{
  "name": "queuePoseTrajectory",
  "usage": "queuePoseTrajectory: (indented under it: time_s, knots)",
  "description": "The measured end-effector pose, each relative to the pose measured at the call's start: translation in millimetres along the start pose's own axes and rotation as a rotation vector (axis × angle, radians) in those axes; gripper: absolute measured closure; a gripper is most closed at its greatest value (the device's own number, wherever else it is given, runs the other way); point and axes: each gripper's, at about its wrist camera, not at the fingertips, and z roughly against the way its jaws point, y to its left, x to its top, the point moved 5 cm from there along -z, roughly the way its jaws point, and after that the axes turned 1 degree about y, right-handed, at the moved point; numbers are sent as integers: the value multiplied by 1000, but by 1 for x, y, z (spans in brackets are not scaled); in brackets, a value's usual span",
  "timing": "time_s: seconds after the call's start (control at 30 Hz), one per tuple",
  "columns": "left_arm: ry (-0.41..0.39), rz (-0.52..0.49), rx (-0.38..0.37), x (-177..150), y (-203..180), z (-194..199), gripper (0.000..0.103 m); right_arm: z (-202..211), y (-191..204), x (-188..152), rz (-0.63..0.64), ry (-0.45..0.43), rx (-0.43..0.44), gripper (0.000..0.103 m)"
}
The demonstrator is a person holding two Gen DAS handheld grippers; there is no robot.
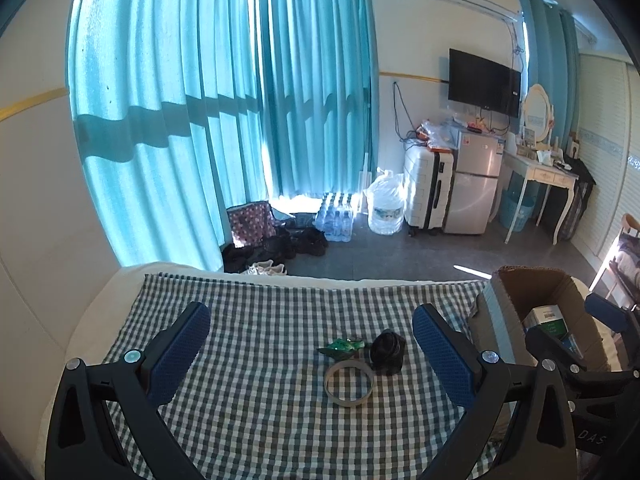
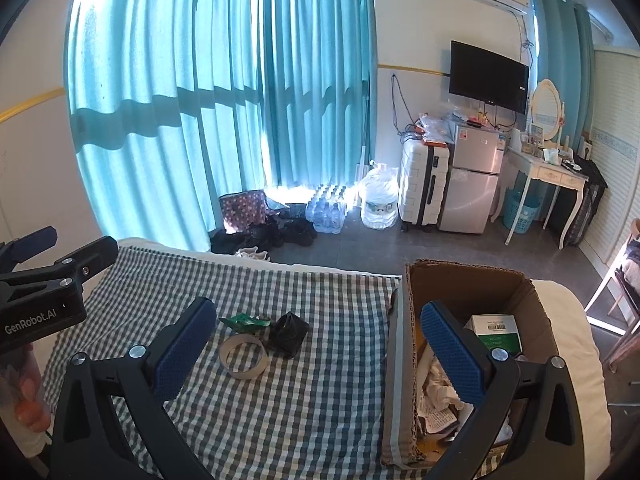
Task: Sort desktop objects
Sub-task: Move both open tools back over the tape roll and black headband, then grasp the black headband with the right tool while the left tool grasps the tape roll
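On the checked cloth [image 1: 256,360] lie a roll of tape [image 1: 349,384], a green wrapper [image 1: 342,346] and a crumpled black bag [image 1: 387,351], close together. They also show in the right wrist view: tape roll [image 2: 244,356], green wrapper [image 2: 245,322], black bag [image 2: 289,333]. My left gripper [image 1: 312,352] is open and empty, above and short of them. My right gripper [image 2: 316,344] is open and empty, over the left wall of a cardboard box [image 2: 404,320]. The box holds a white and green carton [image 2: 496,332] and crumpled paper [image 2: 438,396].
The box also shows at the right of the left wrist view [image 1: 504,304], with the right gripper beside it. The table's far edge [image 1: 320,278] drops to the floor, where shoes, water bottles, a suitcase and a fridge stand. A chair [image 2: 624,272] is at the right.
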Motion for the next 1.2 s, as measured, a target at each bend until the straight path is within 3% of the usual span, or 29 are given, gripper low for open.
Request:
queuePoseTrajectory:
  time_s: [0.2,0.87,1.2]
  knots:
    - [20,-10,8,-9,-1,-24,0,-25,0,-8,2,32,15,0]
    - [217,4,5,-67,12,-148,0,-131,5,-29,5,150,13,0]
    - [272,17,-17,-90,15,-194,0,-176,-2,-46,-33,197,13,2]
